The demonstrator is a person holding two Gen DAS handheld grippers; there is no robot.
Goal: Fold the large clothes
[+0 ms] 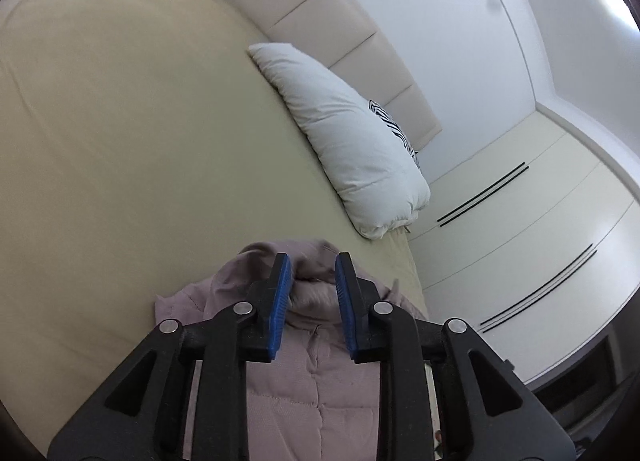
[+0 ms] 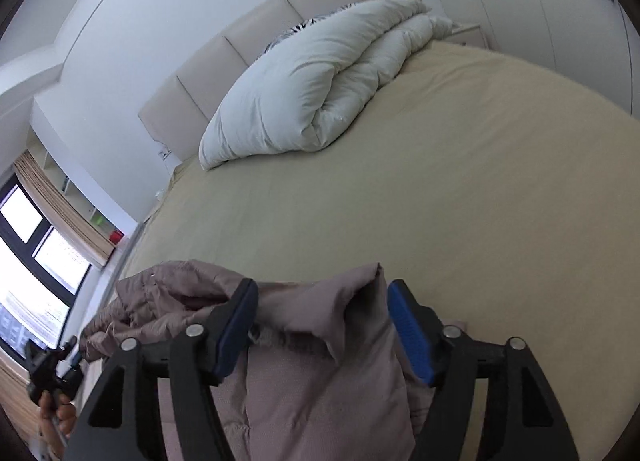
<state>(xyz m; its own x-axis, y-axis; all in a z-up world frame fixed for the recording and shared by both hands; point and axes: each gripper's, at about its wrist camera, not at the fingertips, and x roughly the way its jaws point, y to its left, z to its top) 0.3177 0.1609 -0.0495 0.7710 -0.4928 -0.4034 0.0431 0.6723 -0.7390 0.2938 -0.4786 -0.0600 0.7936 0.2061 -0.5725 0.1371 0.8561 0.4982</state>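
Observation:
A dusty-pink quilted jacket (image 1: 312, 373) lies bunched at the near edge of the beige bed (image 1: 120, 141). My left gripper (image 1: 312, 265) is open, its blue pads (image 1: 280, 301) either side of a raised fold of the jacket, not pinching it. In the right wrist view the jacket (image 2: 320, 381) fills the lower middle. My right gripper (image 2: 322, 293) is open wide, astride a raised fold, with the blue pads (image 2: 408, 325) apart from the cloth. The left gripper (image 2: 52, 373) and the hand on it show at the lower left of that view.
A white folded duvet (image 1: 344, 141) and a striped pillow (image 1: 396, 125) lie at the headboard (image 1: 320, 21). Wardrobe doors (image 1: 520, 221) stand beside the bed. A window (image 2: 36, 245) with curtains and shelves is on the other side. The beige sheet (image 2: 440, 181) stretches ahead.

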